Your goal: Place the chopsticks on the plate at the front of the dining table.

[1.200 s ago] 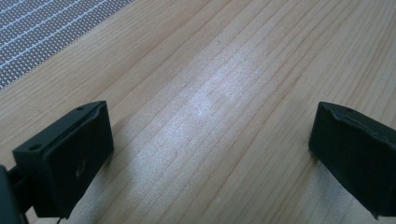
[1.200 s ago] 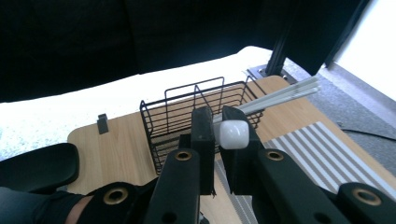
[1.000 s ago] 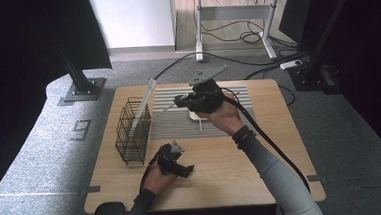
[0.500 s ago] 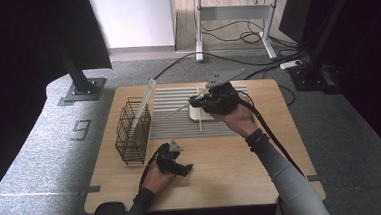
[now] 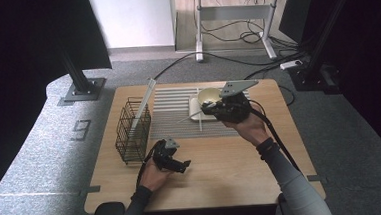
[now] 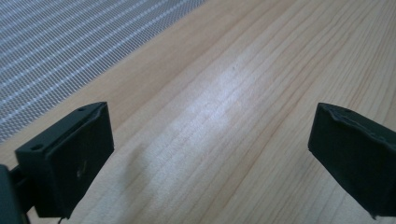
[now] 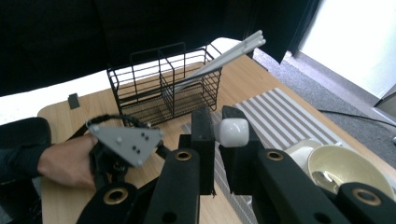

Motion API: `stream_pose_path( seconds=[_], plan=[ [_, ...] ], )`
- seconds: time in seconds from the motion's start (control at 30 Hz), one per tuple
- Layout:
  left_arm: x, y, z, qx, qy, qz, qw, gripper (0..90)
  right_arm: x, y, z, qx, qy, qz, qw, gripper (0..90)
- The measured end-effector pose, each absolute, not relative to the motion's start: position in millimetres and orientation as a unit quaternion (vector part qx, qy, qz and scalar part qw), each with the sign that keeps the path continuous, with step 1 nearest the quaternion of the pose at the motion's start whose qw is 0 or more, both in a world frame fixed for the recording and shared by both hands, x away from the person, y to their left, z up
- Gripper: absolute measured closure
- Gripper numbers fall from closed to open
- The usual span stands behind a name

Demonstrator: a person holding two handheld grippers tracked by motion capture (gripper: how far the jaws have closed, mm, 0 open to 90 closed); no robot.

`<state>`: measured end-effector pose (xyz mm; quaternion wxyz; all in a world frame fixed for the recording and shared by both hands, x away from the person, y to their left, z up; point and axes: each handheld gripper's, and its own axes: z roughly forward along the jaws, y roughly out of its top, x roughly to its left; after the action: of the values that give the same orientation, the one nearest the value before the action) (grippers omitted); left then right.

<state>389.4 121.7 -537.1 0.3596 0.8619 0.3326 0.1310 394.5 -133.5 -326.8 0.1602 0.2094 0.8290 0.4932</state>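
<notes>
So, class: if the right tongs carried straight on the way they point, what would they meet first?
Probably the black wire basket, dead ahead of the right tongs, which are shut on a white utensil; depth is hard to judge.

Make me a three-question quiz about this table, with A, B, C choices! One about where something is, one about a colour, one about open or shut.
1. Where does the bowl sit?
A. on the striped mat
B. inside the basket
C. on the floor

2. What colour is the wire basket?
A. red
B. black
C. yellow

3. How are the jaws of the left hand-held gripper?
A. shut on a cup
B. shut on nothing
C. open, with nothing between them

Answers:
1 A, the bowl stands on the right end of the mat.
2 B, all its wires are black.
3 C, the jaws stand wide apart over bare table wood.
</notes>
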Motion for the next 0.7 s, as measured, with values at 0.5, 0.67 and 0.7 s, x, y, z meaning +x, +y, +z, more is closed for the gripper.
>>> stream_pose_path(
  seconds=[0.5,0.67,0.7],
  plan=[
    [386.0,128.5,-523.2,0.850,0.323,0.152,0.387,19.3,385.6,-142.3,-363.6,0.208,0.840,0.485,0.123,82.9],
    [384.1,128.7,-521.1,0.847,0.314,0.165,0.397,24.2,379.6,-139.9,-371.1,0.201,0.844,0.484,0.112,82.9],
    [383.7,128.8,-520.9,0.847,0.311,0.167,0.398,25.7,378.6,-139.3,-371.9,0.200,0.845,0.484,0.110,82.9]
  ],
)
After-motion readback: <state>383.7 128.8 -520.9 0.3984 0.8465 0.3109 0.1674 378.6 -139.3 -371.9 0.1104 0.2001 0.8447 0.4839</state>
